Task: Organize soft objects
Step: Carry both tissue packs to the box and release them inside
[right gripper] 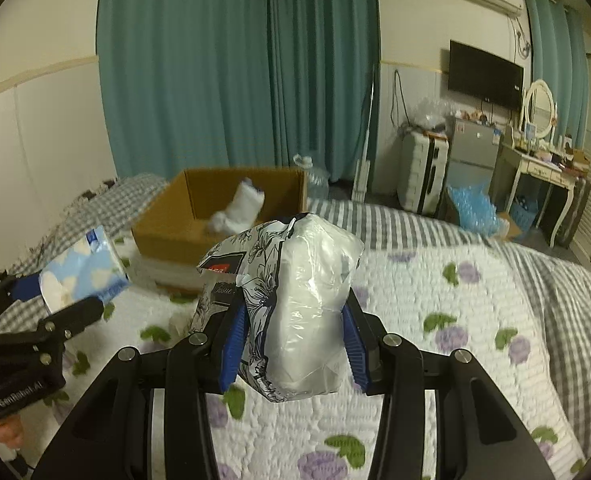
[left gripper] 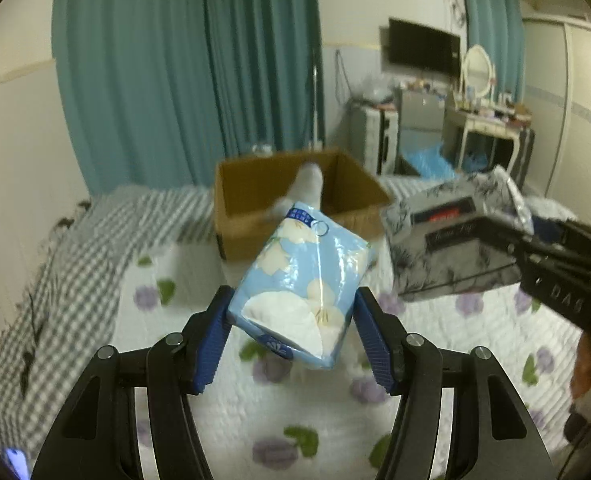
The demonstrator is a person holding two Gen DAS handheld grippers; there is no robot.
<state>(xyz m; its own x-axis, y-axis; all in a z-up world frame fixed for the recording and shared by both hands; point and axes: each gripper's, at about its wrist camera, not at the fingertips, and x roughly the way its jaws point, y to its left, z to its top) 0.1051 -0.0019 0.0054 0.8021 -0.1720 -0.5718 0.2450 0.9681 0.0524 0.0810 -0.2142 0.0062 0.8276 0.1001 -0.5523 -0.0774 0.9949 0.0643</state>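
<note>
While you carry a tissue pack in each hand, the cardboard box (right gripper: 219, 216) ahead on the bed already has one white soft item (right gripper: 241, 208) lying inside it, so part of the sorting looks done. Your left gripper (left gripper: 293, 332) is clamped on the blue flowered tissue pack (left gripper: 307, 276), its blue pads (left gripper: 211, 340) pressing both sides, and the pack hangs tilted above the floral quilt (left gripper: 223, 412), short of the box. Your right gripper (right gripper: 293, 350) is closed tight on the grey and white tissue pack (right gripper: 291, 304), squeezing its plastic wrap in at the waist; that pack is also in the air over the quilt, nearer you than the box. The two packs are near each other but not touching.

Judging from this, both packs remain to be taken forward and let go over the open box. Nothing else loose shows on the quilt in either view, so these two may be the last. Blur hides finer detail inside the box.
</note>
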